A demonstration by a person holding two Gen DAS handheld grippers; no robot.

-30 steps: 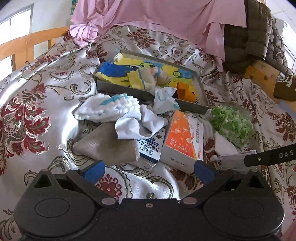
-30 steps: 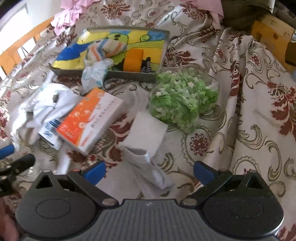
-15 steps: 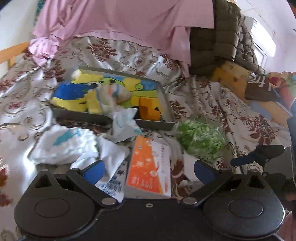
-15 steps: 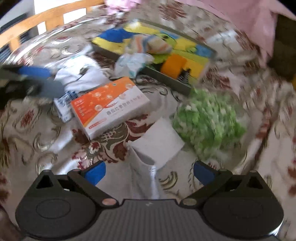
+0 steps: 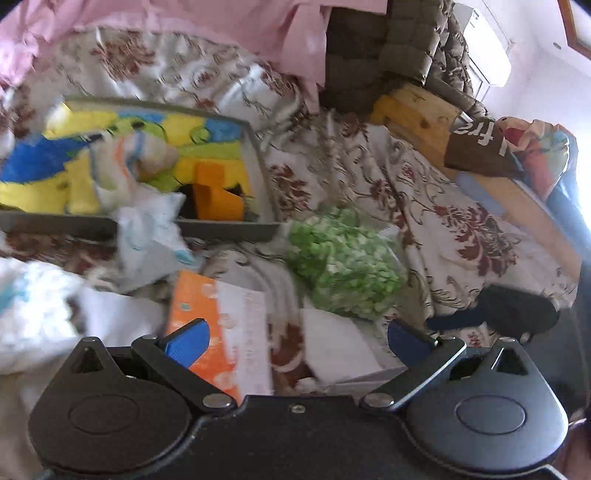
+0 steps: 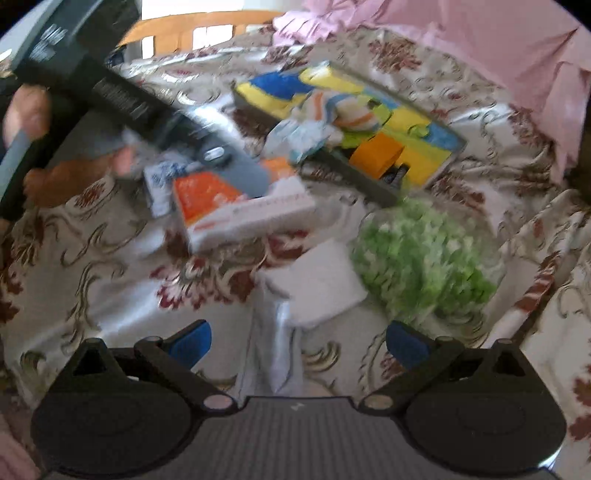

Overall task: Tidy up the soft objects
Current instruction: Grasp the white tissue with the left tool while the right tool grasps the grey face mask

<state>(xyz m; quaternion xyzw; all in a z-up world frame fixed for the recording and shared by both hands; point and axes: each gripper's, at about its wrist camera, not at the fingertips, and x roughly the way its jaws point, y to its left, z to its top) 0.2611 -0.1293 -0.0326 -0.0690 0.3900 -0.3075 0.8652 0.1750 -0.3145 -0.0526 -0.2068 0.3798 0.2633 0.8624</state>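
Both tongs (image 5: 295, 338) (image 6: 297, 338) spread wide, empty, above glossy floral satin (image 6: 110, 280), crinkly green-flecked bag (image 6: 424, 258), rectangular orange-white box (image 6: 240, 210)

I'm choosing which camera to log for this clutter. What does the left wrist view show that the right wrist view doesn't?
Only the left wrist view shows the air conditioner, the quilted olive blanket, the wooden block and the right gripper's fingers.

Only the right wrist view shows the wooden rail, a hand holding the left gripper, and the blue-printed packet.

Both share the tray, orange box, green bag, white cloth and pink sheet.
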